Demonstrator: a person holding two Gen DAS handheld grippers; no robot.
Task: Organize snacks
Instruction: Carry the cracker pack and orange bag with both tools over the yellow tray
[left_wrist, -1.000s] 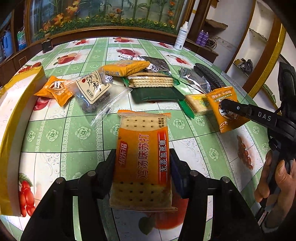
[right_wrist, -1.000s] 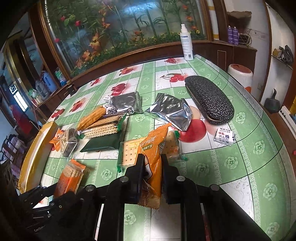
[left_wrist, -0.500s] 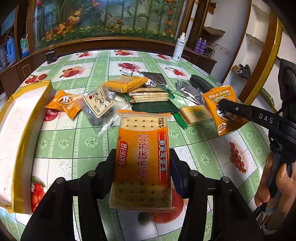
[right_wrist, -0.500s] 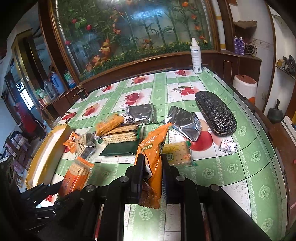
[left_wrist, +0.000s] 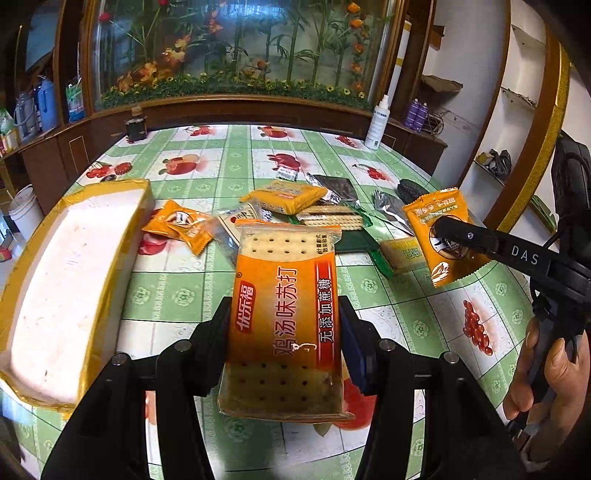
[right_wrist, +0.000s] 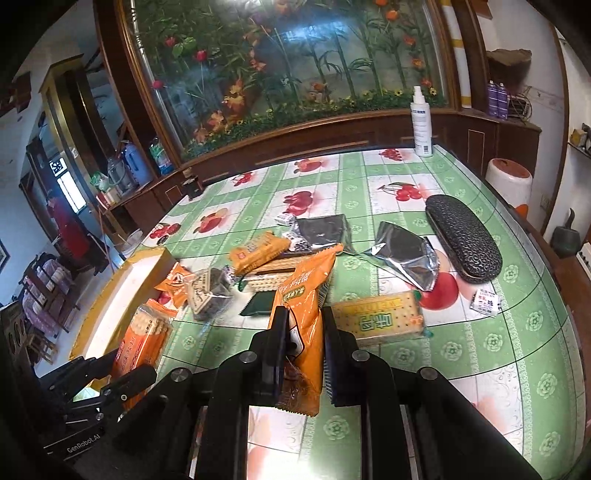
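- Largest first, a long white foam box (left_wrist: 70, 280) edged in yellow tape lies on the green fruit-print table (left_wrist: 221, 173), at nine o'clock in the left wrist view. Its inside appears bare white, with no snack in it.
- Loose snacks (left_wrist: 284, 197) lie heaped at twelve o'clock past the held packet: orange packs, a green wrapper, silver foil pouches. A dark textured case (right_wrist: 463, 238) sits at two o'clock in the right wrist view, apart from the heap.
- Centre frame, the left gripper (left_wrist: 284, 343) pinches an orange soda-cracker packet (left_wrist: 284, 317) across its width, lifted clear of the table. It looks light and flat, stiffened only by the crackers, which would likely crack under a hard squeeze. The glossy film may slip, so the mid-body hold on both long edges seems sound.
- Smaller, the right gripper (right_wrist: 301, 350), held in a hand (left_wrist: 554, 373), is clamped on a slim orange snack pouch (right_wrist: 303, 317), also in the air. This pouch looks soft and crinkly, so it probably sags beyond the pads.
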